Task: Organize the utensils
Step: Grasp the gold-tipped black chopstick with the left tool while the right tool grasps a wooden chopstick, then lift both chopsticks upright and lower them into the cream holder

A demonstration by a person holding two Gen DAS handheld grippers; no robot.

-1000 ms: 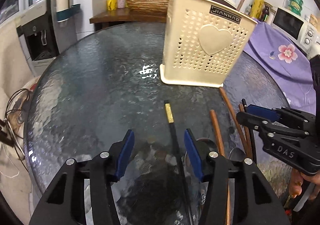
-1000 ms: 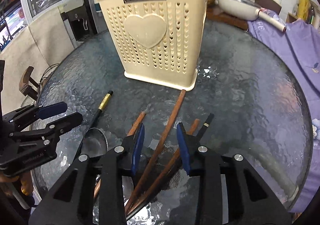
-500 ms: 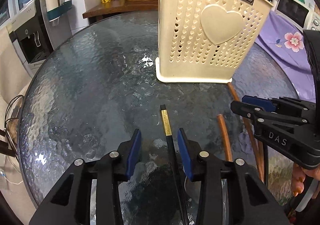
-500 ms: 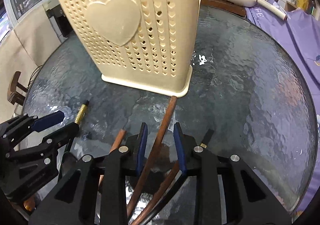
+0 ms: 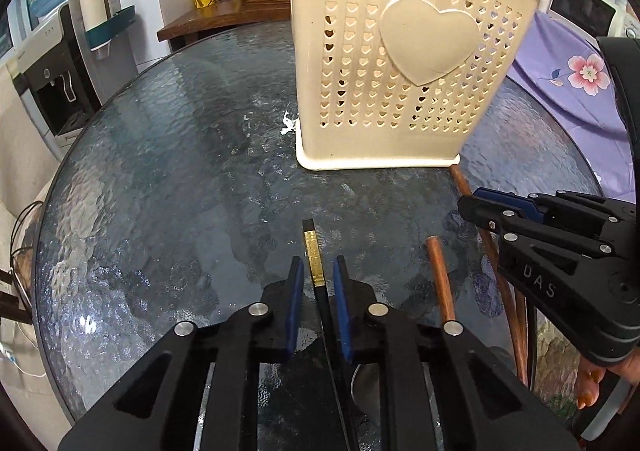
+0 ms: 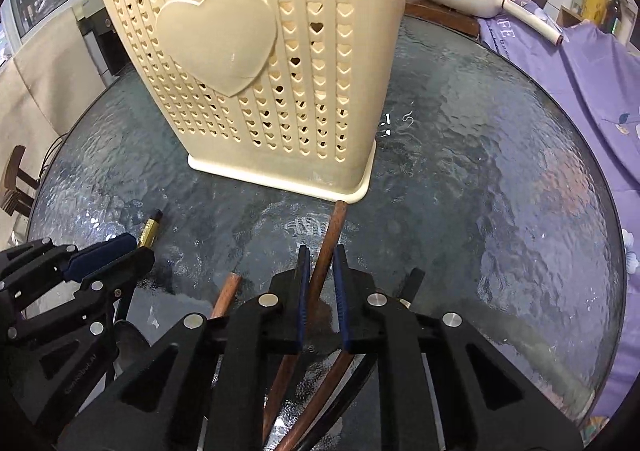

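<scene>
The black chopstick [image 5: 316, 271], gold-banded near its tip, lies on the glass table [image 5: 160, 191] between the left gripper [image 5: 316, 283] jaws, which are narrowly parted around it. The right gripper [image 6: 320, 275] likewise straddles a brown wooden chopstick [image 6: 330, 239], contact unclear. Both grippers sit low, aimed at the cream holder [image 5: 400, 71].

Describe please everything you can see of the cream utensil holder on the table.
The cream utensil holder looks like plastic. It stands upright on the textured glass table. Its walls are pierced with rows of small heart holes, with one large raised heart on the front, a black JIANHAO label near the rim, and a flared base. A brown chopstick ends at its base corner; whether they touch is unclear.
</scene>
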